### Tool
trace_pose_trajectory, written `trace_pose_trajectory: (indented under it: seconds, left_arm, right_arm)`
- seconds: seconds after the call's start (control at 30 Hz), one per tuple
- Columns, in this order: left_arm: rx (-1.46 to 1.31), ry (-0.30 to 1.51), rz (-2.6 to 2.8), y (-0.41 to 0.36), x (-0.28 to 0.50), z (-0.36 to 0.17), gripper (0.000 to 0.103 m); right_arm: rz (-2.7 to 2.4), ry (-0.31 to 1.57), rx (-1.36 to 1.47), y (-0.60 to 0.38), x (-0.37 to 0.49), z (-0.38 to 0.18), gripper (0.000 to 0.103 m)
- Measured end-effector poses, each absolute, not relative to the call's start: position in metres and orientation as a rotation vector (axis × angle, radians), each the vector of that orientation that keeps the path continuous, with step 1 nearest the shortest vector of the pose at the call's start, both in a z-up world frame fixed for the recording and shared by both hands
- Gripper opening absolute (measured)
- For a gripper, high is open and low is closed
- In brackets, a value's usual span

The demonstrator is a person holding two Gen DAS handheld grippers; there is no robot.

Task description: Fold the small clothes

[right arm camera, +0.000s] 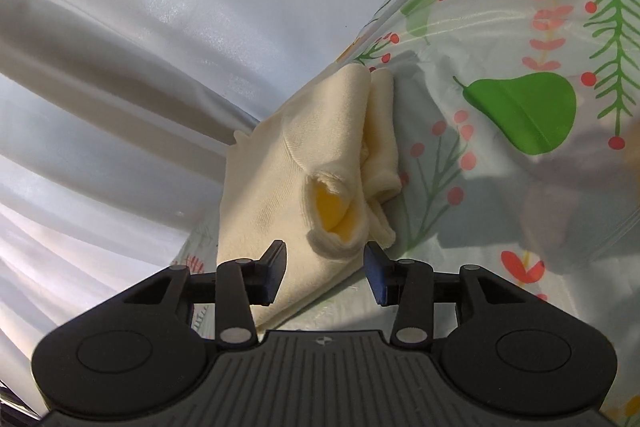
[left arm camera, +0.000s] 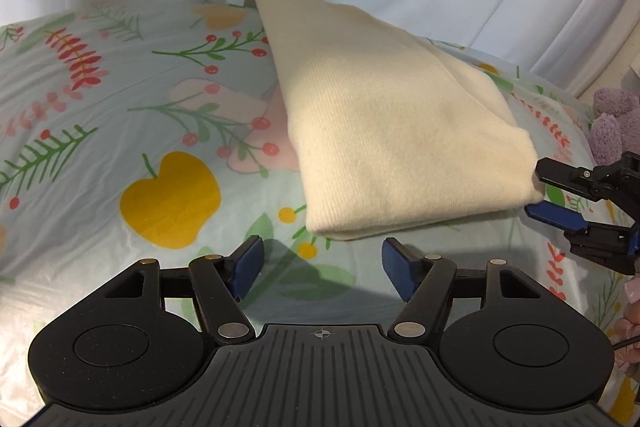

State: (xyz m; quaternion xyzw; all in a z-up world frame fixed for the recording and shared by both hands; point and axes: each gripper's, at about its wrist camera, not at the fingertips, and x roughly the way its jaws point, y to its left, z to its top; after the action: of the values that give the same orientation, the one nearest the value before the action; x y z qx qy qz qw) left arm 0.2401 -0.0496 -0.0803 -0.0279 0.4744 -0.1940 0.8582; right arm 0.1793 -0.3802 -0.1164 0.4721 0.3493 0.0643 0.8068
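Cream garment [left arm camera: 384, 131] lies folded on floral sheet [left arm camera: 120, 99]. Your left gripper [left arm camera: 322, 269] jaws open, empty, short of near edge. Right gripper [right arm camera: 325, 269] jaws open around corner, no grip yet. Likely final fold: close right, carry corner across.

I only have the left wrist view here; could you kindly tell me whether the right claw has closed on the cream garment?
Observer: No. In the right wrist view the right claw is open, and its fingers straddle the near edge of the cream garment without pinching it.
Operator: Thank you. Is that end as smooth as the side I see?
Observer: Not quite. A round opening gapes there, with yellow showing inside it.
Operator: Is anything else loose?
Observer: Beside it, stacked layer edges lie exposed toward the floral sheet.
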Motion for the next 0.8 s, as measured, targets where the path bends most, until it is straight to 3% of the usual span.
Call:
trace_pose_trajectory:
  seconds: [0.07, 0.13, 0.17, 0.3, 0.47, 0.53, 0.6, 0.67, 0.8]
  left_arm:
    - [-0.055, 0.983, -0.403, -0.054, 0.244, -0.081, 0.071]
    - [-0.052, 0.972, -0.407, -0.058, 0.249, -0.082, 0.071]
    - [-0.052, 0.968, -0.407, -0.06, 0.25, -0.083, 0.071]
    - [-0.048, 0.949, -0.385, -0.06, 0.254, -0.082, 0.071]
    - [-0.157, 0.997, -0.386, -0.04, 0.265, -0.082, 0.071]
    - [-0.209, 1.033, -0.415, -0.028, 0.269, -0.08, 0.071]
    - [-0.242, 1.063, -0.446, -0.017, 0.273, -0.076, 0.071]
    - [-0.274, 1.053, -0.478, -0.004, 0.276, -0.068, 0.071]
    - [-0.353, 1.002, -0.497, 0.018, 0.293, -0.054, 0.075]
  right_arm:
    - [0.132, 0.74, 1.001, -0.377, 0.187, -0.119, 0.044]
    - [0.128, 0.743, 0.985, -0.372, 0.195, -0.121, 0.031]
    - [0.135, 0.738, 1.001, -0.371, 0.196, -0.121, 0.018]
    - [0.225, 0.677, 1.268, -0.387, 0.195, -0.136, 0.015]
    - [0.123, 0.803, 0.838, -0.374, 0.204, -0.119, 0.016]
    - [0.15, 0.809, 0.809, -0.379, 0.207, -0.114, 0.022]
    - [0.155, 0.802, 0.83, -0.392, 0.211, -0.111, 0.044]
    - [0.167, 0.781, 0.851, -0.406, 0.214, -0.109, 0.056]
    - [0.126, 0.762, 0.829, -0.43, 0.233, -0.115, 0.064]
